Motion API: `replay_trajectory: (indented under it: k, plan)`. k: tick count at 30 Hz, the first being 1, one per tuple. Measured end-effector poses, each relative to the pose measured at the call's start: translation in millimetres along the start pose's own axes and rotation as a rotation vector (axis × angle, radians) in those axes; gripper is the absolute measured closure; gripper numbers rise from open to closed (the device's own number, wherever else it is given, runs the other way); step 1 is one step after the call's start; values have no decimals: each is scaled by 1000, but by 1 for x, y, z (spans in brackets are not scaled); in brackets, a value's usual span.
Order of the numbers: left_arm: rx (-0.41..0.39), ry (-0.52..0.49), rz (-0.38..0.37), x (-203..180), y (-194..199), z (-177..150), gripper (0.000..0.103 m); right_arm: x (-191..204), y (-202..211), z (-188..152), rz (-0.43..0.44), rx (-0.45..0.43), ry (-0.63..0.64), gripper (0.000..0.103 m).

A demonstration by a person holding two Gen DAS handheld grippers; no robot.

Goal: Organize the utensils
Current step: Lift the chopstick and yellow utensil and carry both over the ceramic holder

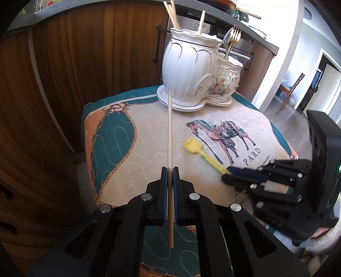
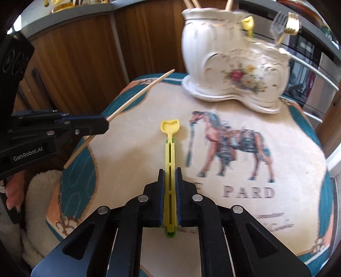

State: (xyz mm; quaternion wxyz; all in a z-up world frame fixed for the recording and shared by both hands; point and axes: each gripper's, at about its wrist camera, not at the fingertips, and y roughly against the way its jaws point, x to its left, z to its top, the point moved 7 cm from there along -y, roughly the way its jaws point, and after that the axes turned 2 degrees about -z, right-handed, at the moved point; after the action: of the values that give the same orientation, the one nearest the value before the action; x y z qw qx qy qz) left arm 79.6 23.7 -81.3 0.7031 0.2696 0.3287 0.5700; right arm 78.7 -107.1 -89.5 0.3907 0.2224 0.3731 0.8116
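My left gripper [image 1: 170,170] is shut on a thin wooden chopstick [image 1: 169,132], which points toward the white ceramic utensil holder [image 1: 189,64] at the far edge of the cloth. In the right wrist view that chopstick [image 2: 145,91] slants up from the left gripper [image 2: 105,123] above the cloth. My right gripper [image 2: 169,172] is shut on the slotted handle of a yellow plastic spoon [image 2: 169,127], whose bowl faces the holder [image 2: 234,64]. From the left wrist view, the right gripper [image 1: 226,174] holds the spoon [image 1: 192,146] low over the cloth. Chopsticks [image 1: 172,15] and forks [image 1: 233,35] stand in the holder.
A quilted cloth with a horse print [image 2: 230,138] covers the small table. Dark wood cabinets [image 1: 85,53] stand behind and to the left. A second yellow spoon [image 2: 248,23] sticks out of the holder. An oven front with metal handles [image 2: 315,70] is at the right.
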Motion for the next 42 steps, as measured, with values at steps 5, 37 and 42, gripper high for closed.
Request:
replay_trajectory:
  k: [5,37,42]
  plan:
    - [7,-15,-6,-6,-1,-1,98,-30,23,-1,-62,-14,60,93]
    - [-409,-69,-111,-48,54,123,98,-119,121,144,87,-710,-236,93]
    - [-496,-32,-152,-46,47,161,98,-134,109,170,118,-745,-278,93]
